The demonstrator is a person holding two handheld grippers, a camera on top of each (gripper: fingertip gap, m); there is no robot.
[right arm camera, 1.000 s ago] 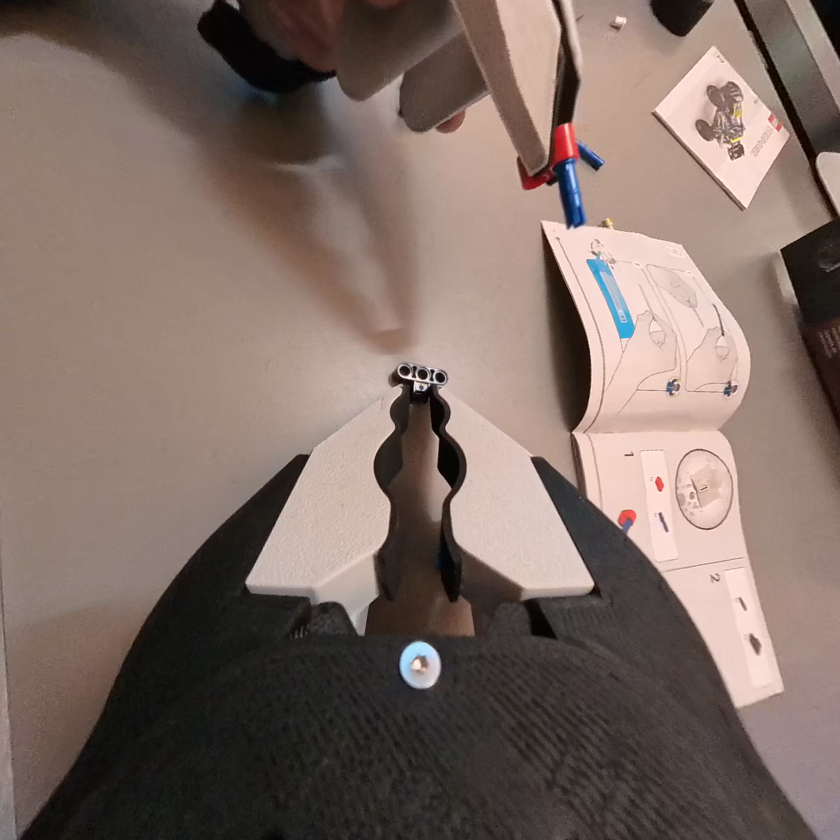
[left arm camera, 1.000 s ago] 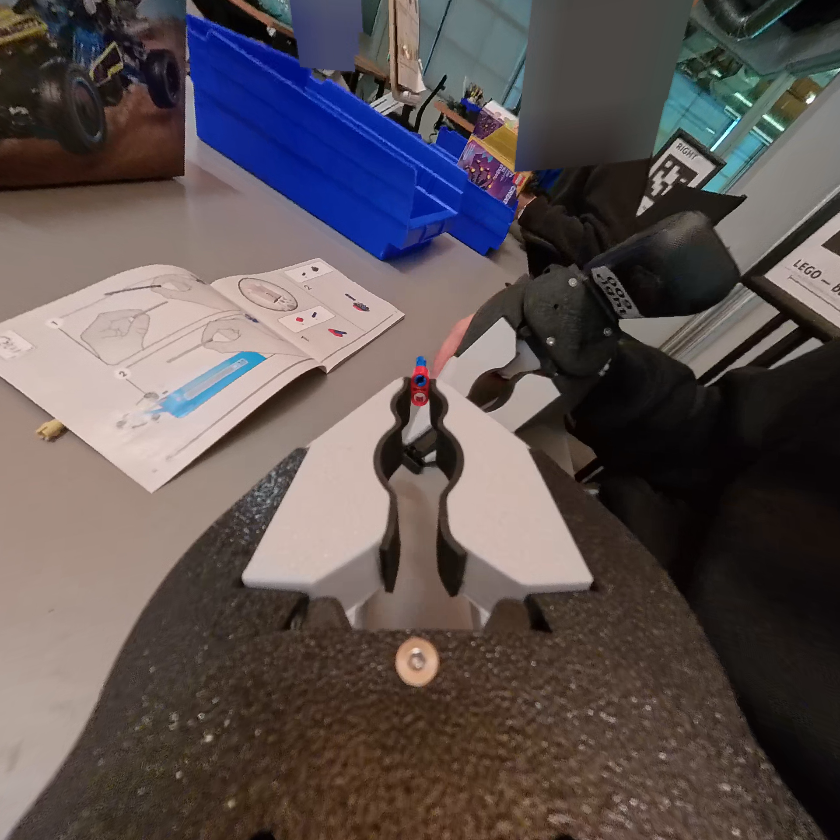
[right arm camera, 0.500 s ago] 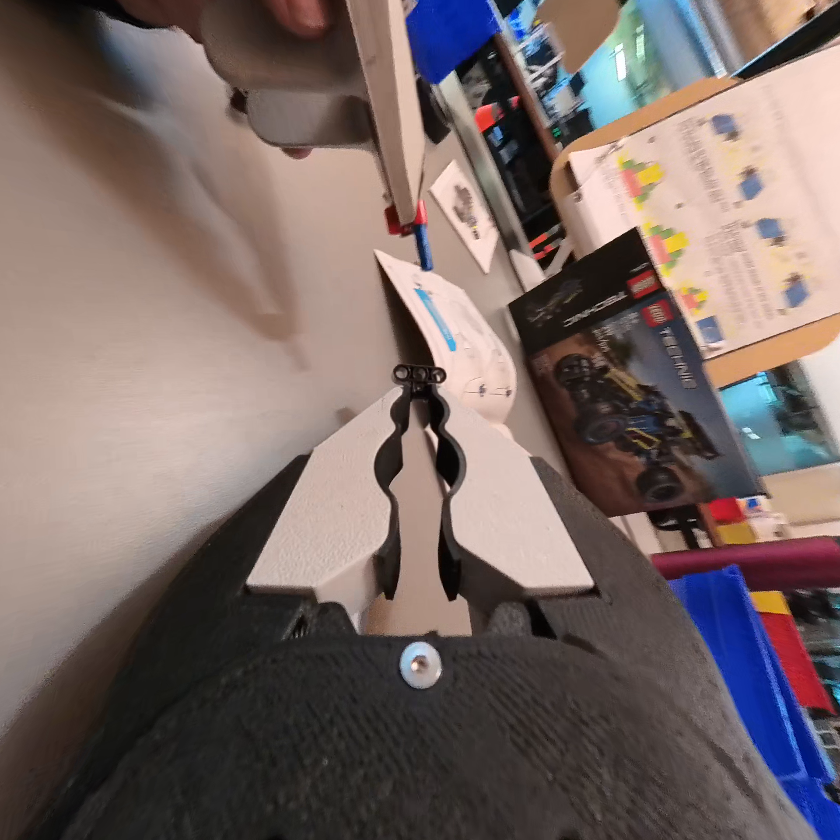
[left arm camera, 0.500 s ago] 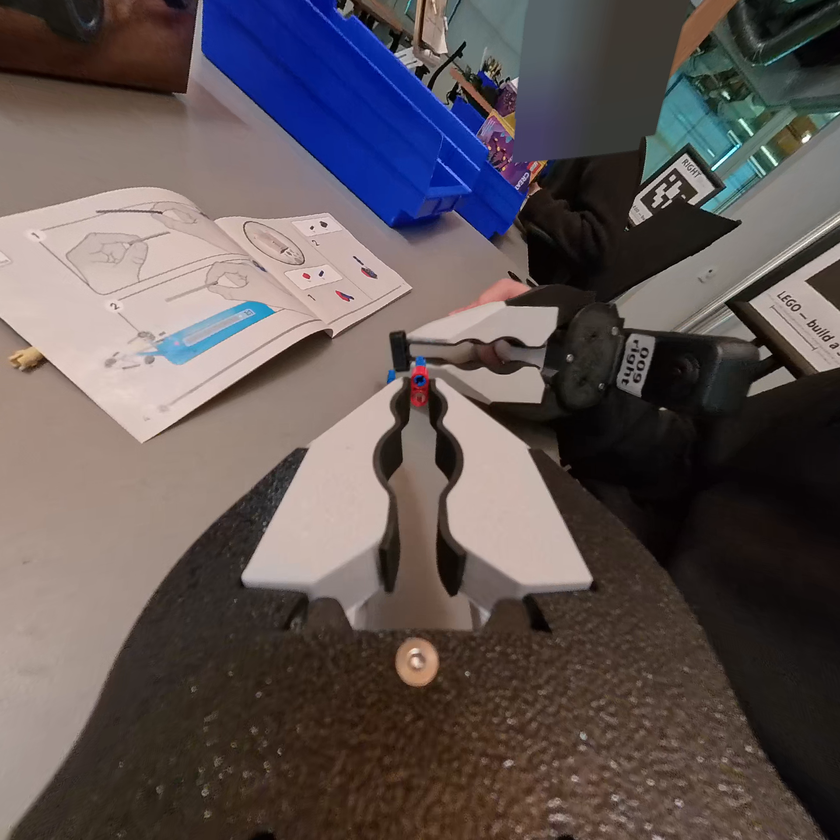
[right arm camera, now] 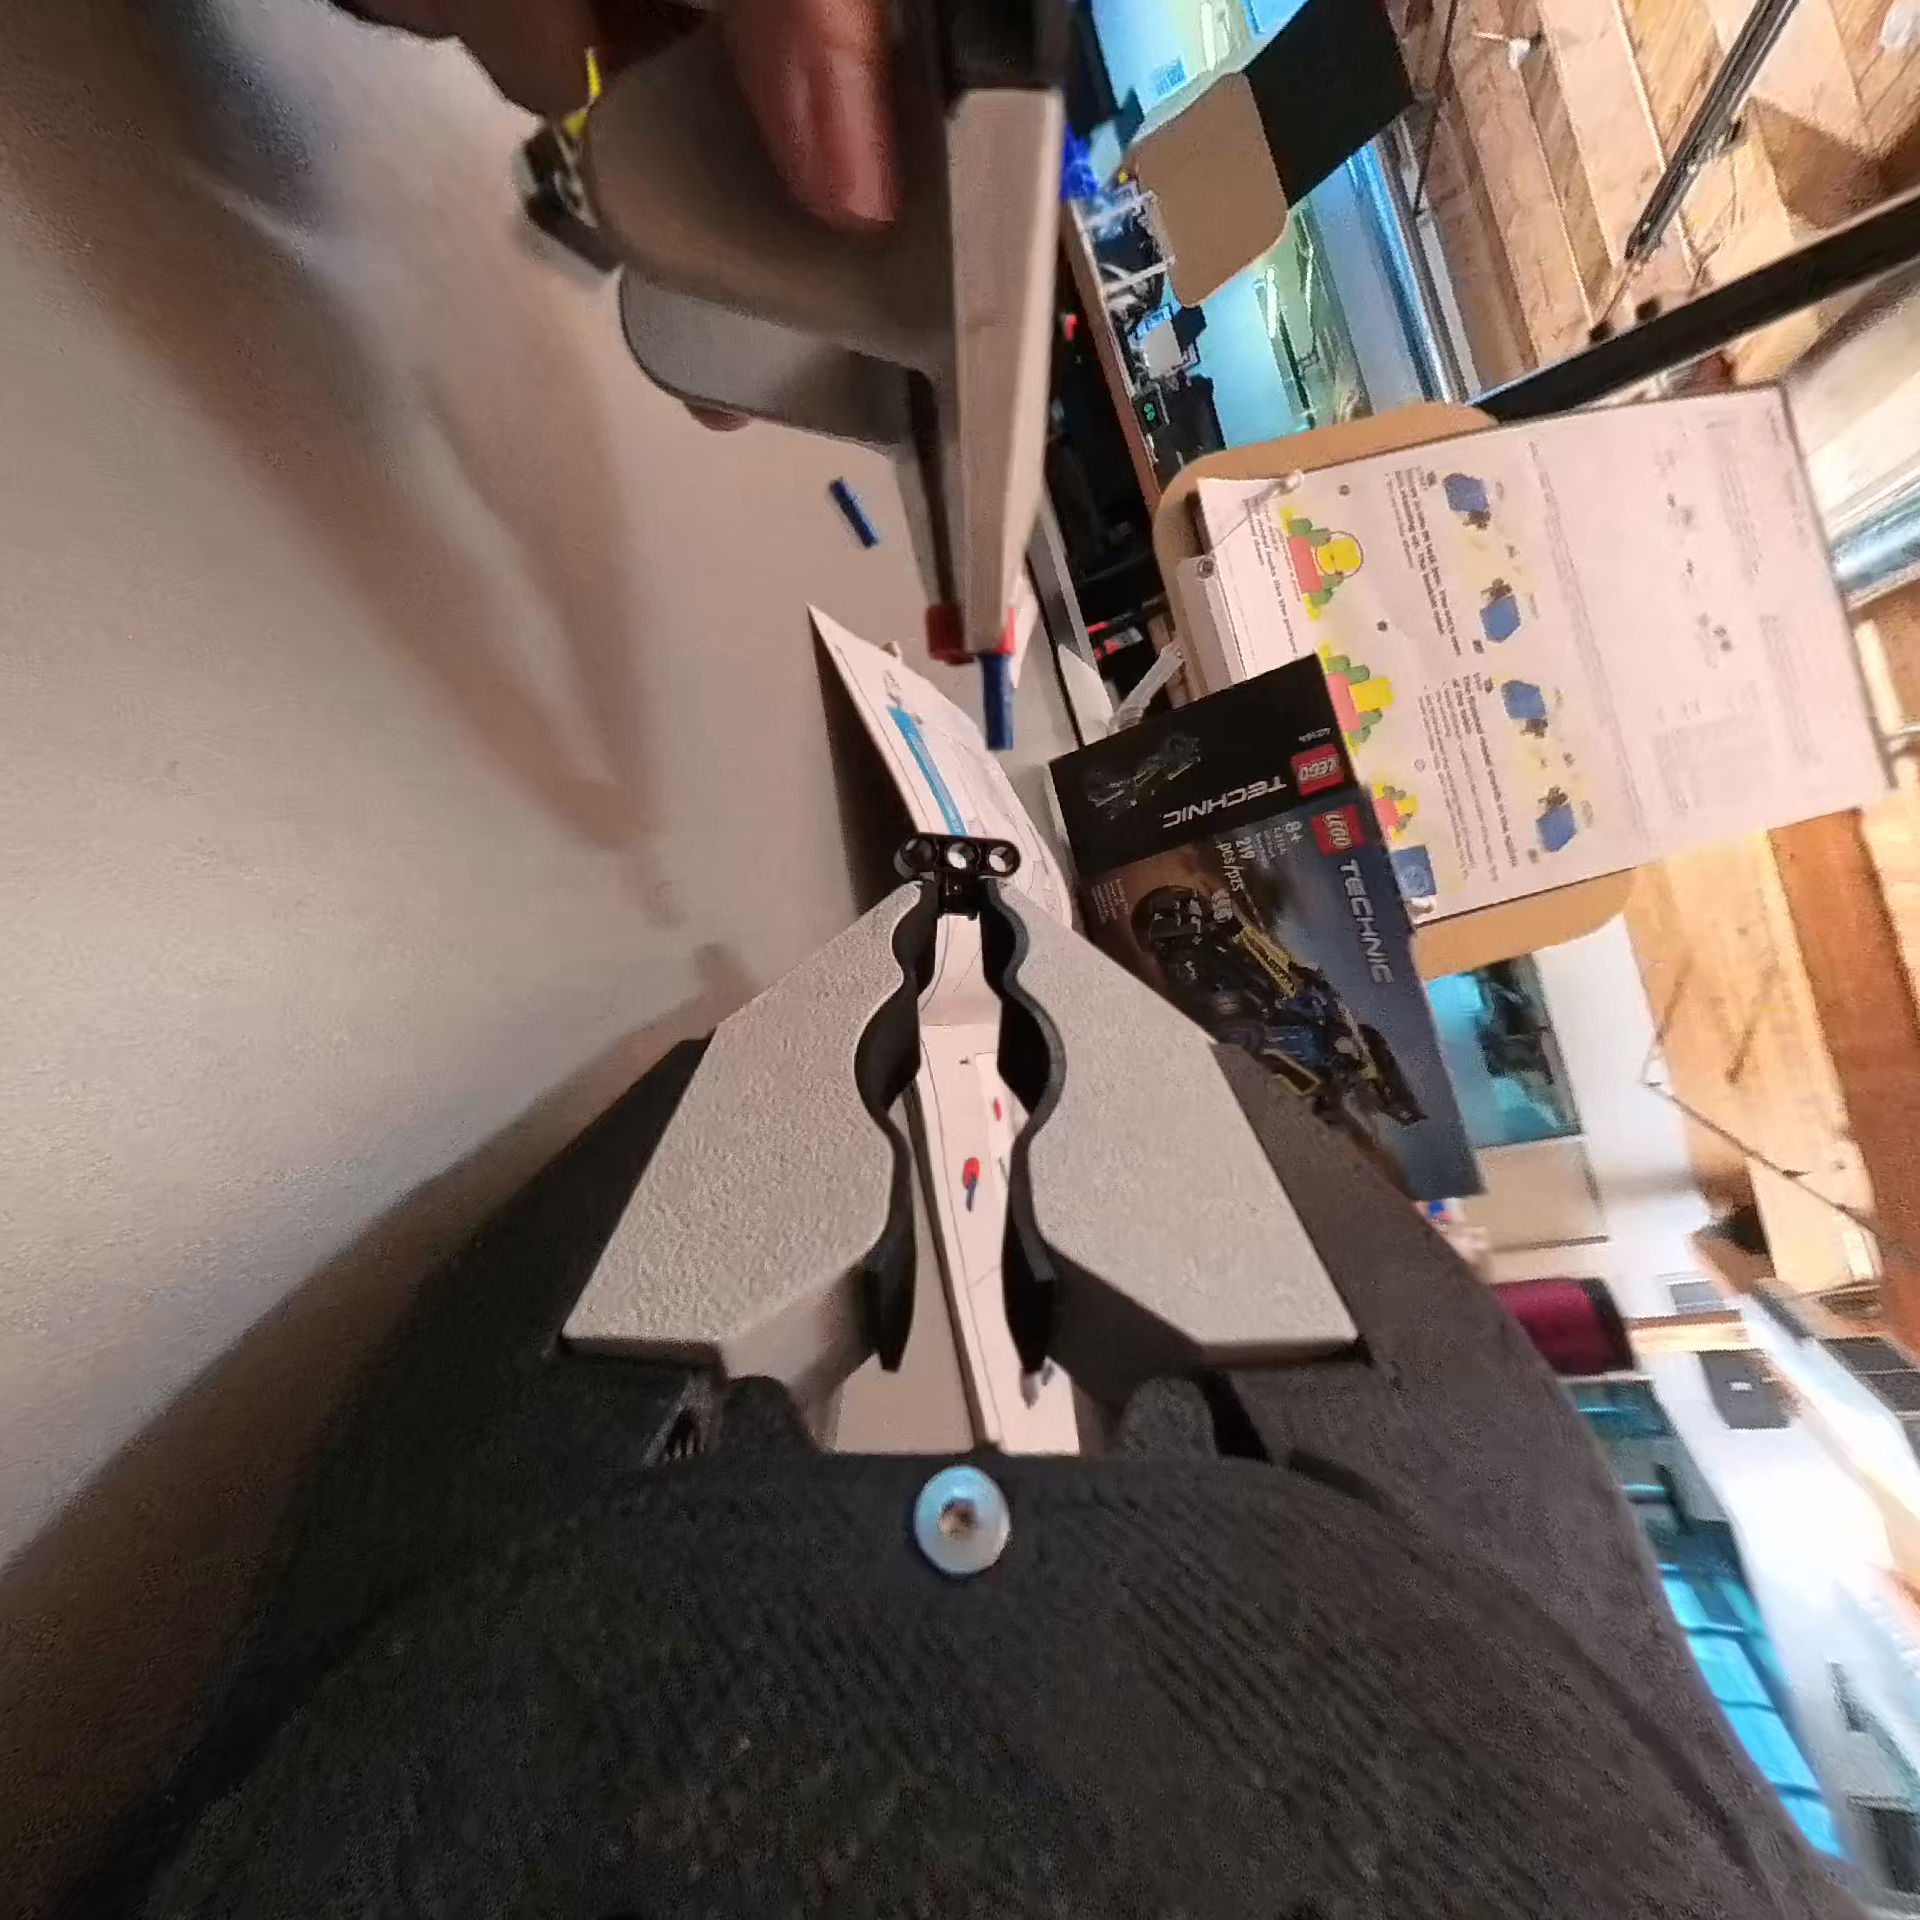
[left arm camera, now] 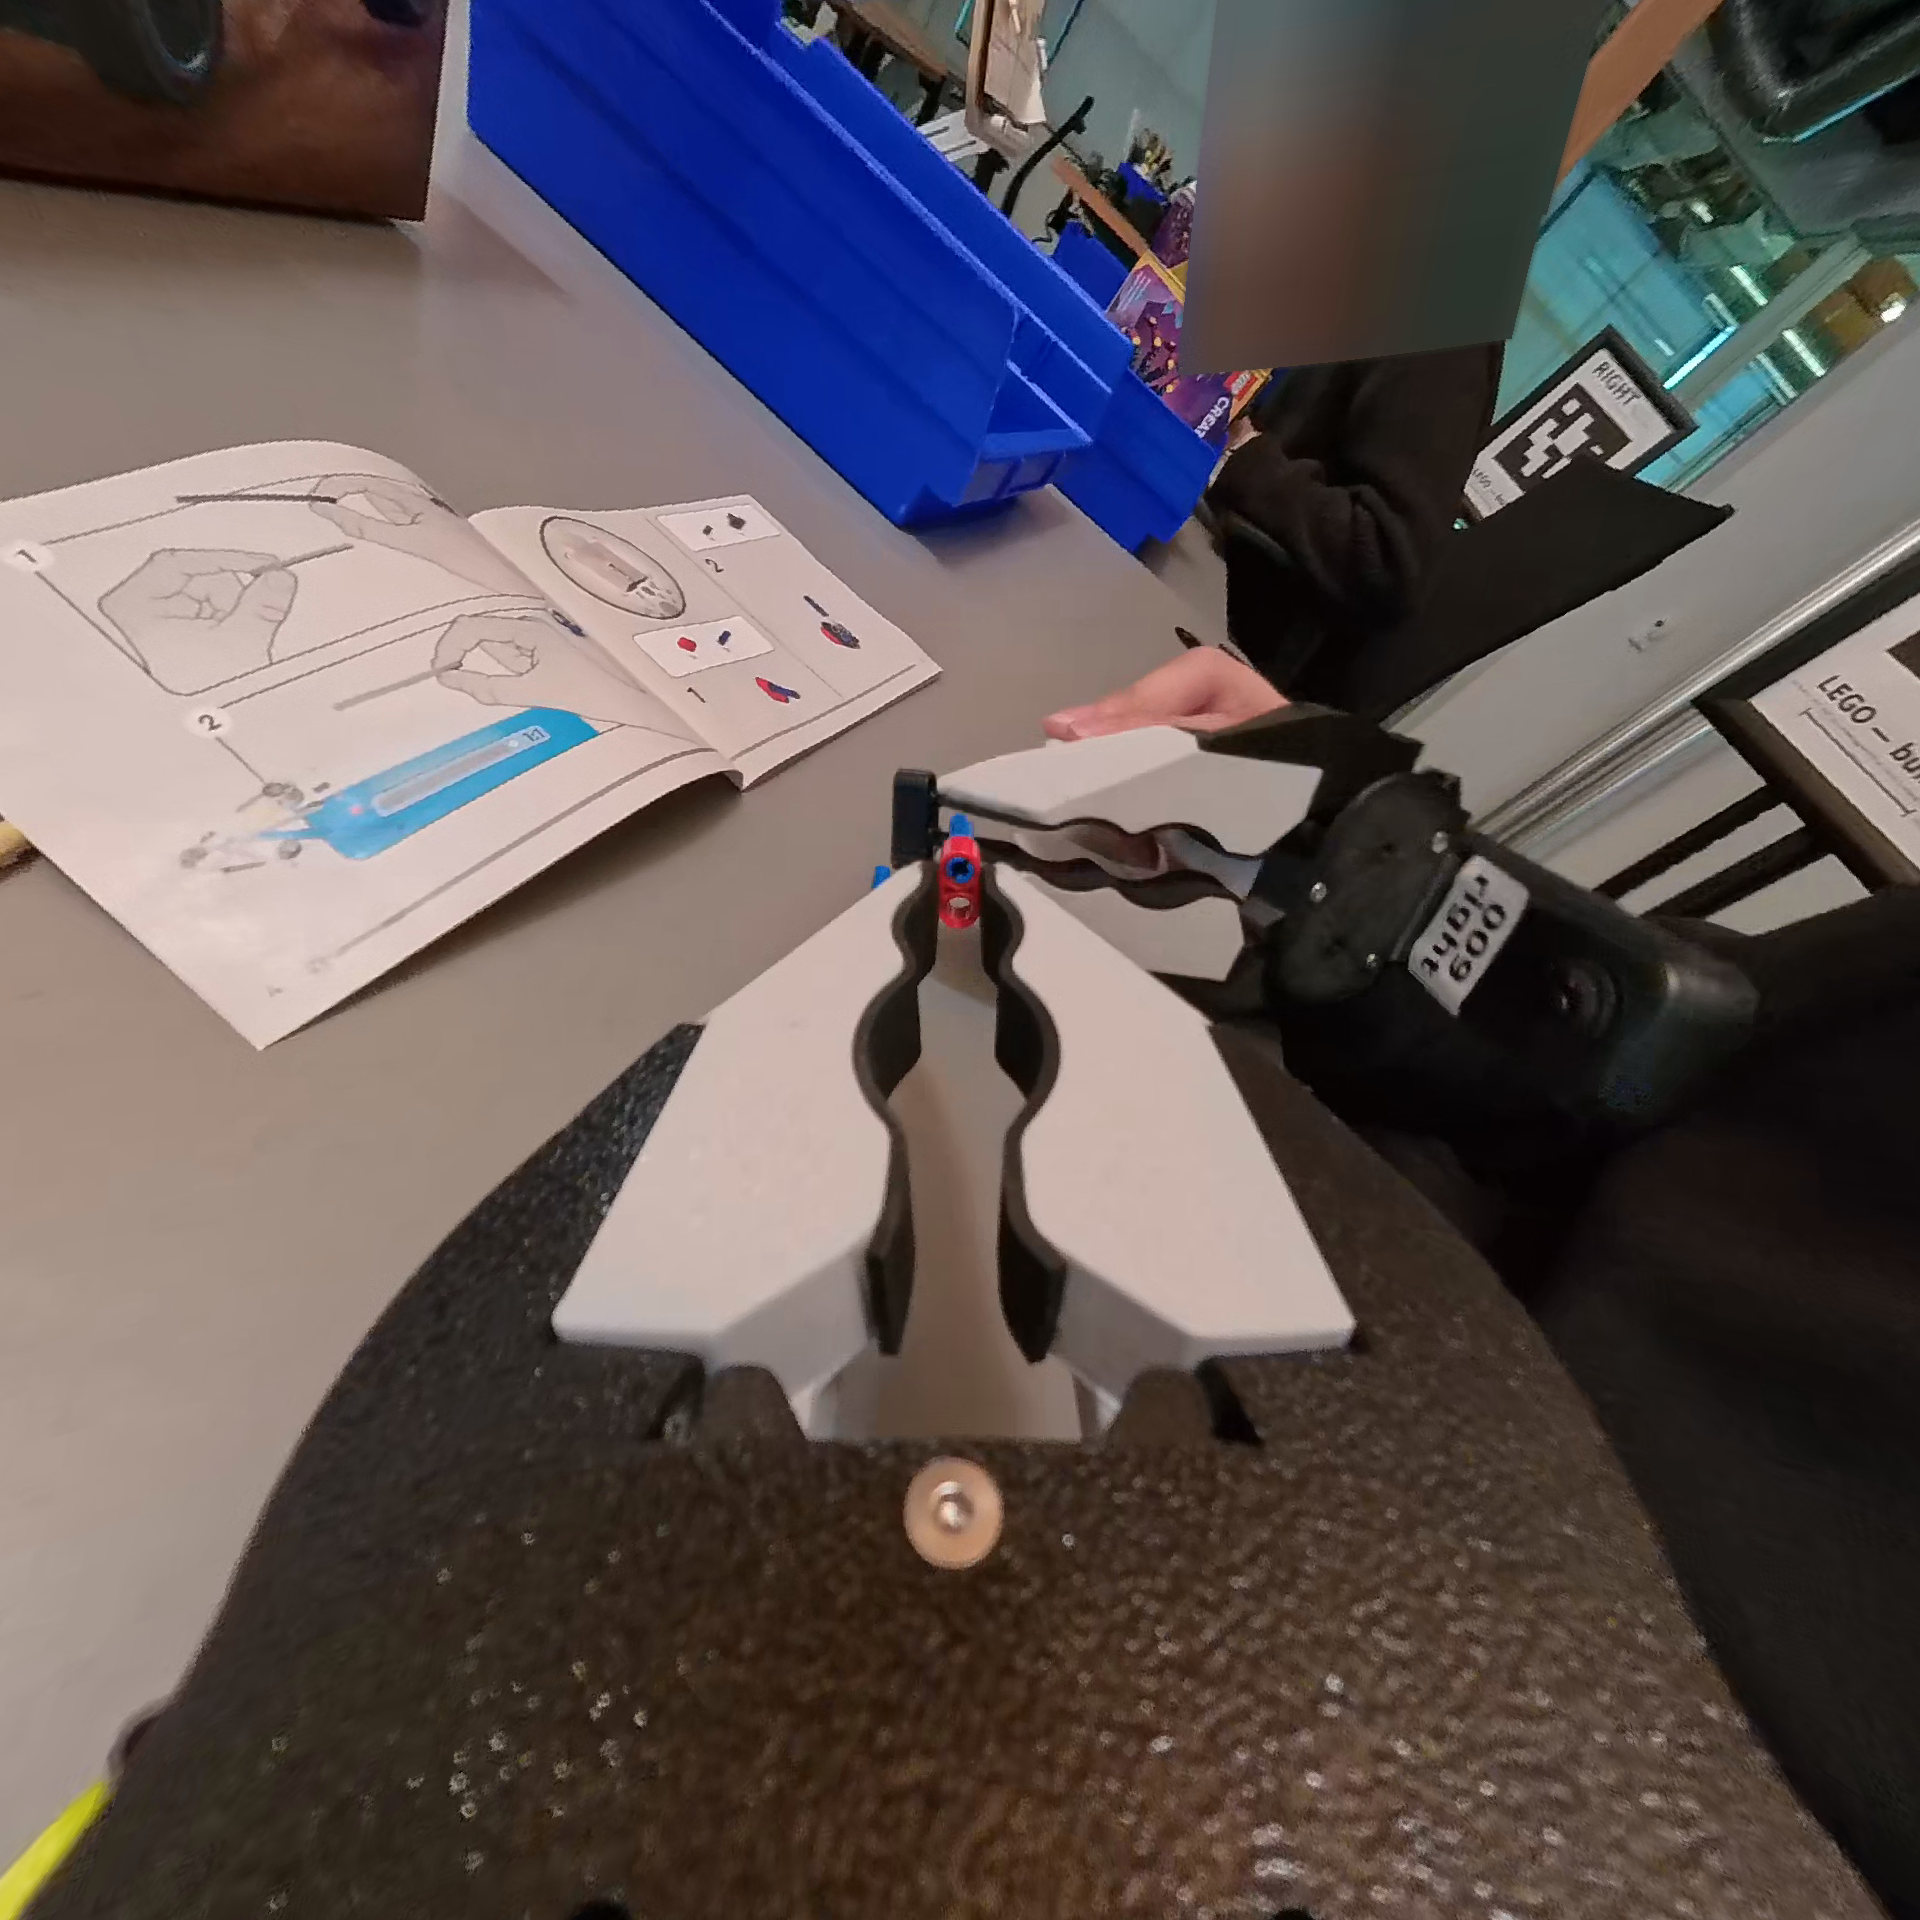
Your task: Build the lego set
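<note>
My left gripper (left arm camera: 958, 896) is shut on a small red connector (left arm camera: 959, 881) with blue pins (left arm camera: 960, 828) sticking out of it. My right gripper (right arm camera: 957, 896) is shut on a small black beam with three holes (right arm camera: 957, 856). In the left wrist view the right gripper (left arm camera: 940, 810) comes in from the right, lying on its side, and its black beam (left arm camera: 914, 816) sits just left of and above the red connector, very close to a blue pin. In the right wrist view the left gripper (right arm camera: 968, 636) hangs above with the red connector (right arm camera: 948, 630) and a blue pin (right arm camera: 997, 701).
An open instruction booklet (left arm camera: 416, 665) lies on the grey table (left arm camera: 208, 1195) to the left. Blue bins (left arm camera: 831, 260) stand behind it. The set's box (right arm camera: 1268, 914) stands past the booklet. A loose blue pin (right arm camera: 854, 511) lies on the table. A person in black sits at right.
The right gripper has rolled onto its side and moved left, bringing the black beam up to the blue pin on the red connector. The left gripper has tilted a little lower.
</note>
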